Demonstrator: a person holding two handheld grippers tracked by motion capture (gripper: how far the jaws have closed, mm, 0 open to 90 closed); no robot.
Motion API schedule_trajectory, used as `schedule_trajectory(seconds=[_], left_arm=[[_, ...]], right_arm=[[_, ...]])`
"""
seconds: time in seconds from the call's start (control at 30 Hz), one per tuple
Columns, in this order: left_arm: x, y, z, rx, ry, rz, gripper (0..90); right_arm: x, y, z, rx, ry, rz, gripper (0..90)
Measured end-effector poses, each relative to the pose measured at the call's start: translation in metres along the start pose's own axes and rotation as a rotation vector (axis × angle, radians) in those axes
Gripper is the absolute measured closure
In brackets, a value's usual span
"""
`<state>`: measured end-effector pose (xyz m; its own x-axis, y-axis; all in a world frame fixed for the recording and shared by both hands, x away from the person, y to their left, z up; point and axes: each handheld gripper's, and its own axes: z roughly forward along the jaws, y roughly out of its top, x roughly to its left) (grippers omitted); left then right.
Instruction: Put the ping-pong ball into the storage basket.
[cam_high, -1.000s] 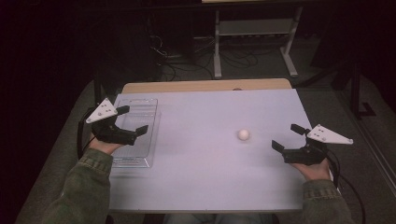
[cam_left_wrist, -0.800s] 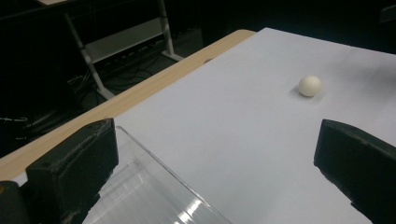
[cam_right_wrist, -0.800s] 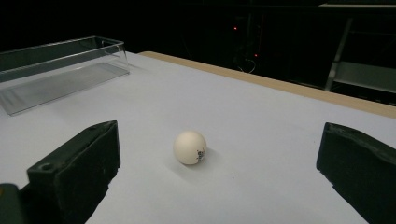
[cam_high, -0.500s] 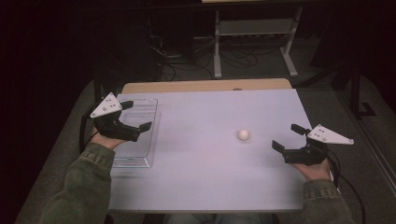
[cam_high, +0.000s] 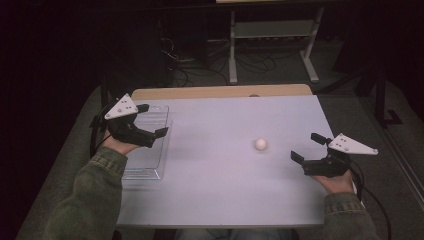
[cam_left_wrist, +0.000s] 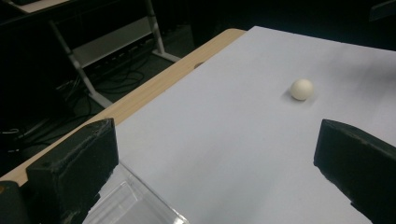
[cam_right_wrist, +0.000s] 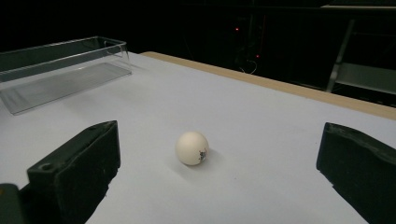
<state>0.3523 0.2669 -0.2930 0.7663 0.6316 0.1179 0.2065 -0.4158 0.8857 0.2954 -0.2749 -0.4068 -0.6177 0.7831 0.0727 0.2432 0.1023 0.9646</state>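
Observation:
A small white ball (cam_high: 260, 144) rests on the pale table top (cam_high: 220, 190), right of centre. My right gripper (cam_high: 306, 146) is open just to its right, low over the table, jaws pointing at it. In the right gripper view the ball (cam_right_wrist: 192, 147) lies between and a little beyond the wide-apart jaws of that gripper (cam_right_wrist: 219, 140), and a dark mark shows on it. My left gripper (cam_high: 152, 120) is open and empty above a clear plastic tray (cam_high: 145, 150) at the table's left edge. In the left gripper view the ball (cam_left_wrist: 301, 89) lies far off to the right.
The tray (cam_right_wrist: 60, 65) is empty and shallow, with upright clear walls. A wooden strip (cam_high: 215, 92) runs along the table's far edge. Beyond it, a metal stand (cam_high: 270, 45) and cables stand on a dark floor.
My left gripper has drifted a little farther from the person and slightly right, over the tray. The right gripper and the ball have stayed put.

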Motion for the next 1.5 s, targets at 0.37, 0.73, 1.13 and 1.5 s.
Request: schedule_trajectory(seconds=[0.37,0.73,1.13,1.5], left_arm=[[-0.005,0.016,0.011,0.005,-0.033,0.023,0.0],[-0.007,0.024,0.020,0.033,-0.050,0.050,0.0],[-0.010,0.036,0.025,0.036,-0.053,0.079,0.0],[-0.015,0.049,0.040,0.060,-0.078,0.113,0.0]], right_arm=[[-0.002,0.000,-0.003,-0.009,-0.003,0.008,0.0],[-0.002,0.000,-0.002,-0.007,-0.003,0.007,0.0],[-0.001,0.000,-0.002,-0.006,-0.001,0.006,0.0],[-0.001,0.000,-0.002,-0.004,0.002,0.006,0.0]])
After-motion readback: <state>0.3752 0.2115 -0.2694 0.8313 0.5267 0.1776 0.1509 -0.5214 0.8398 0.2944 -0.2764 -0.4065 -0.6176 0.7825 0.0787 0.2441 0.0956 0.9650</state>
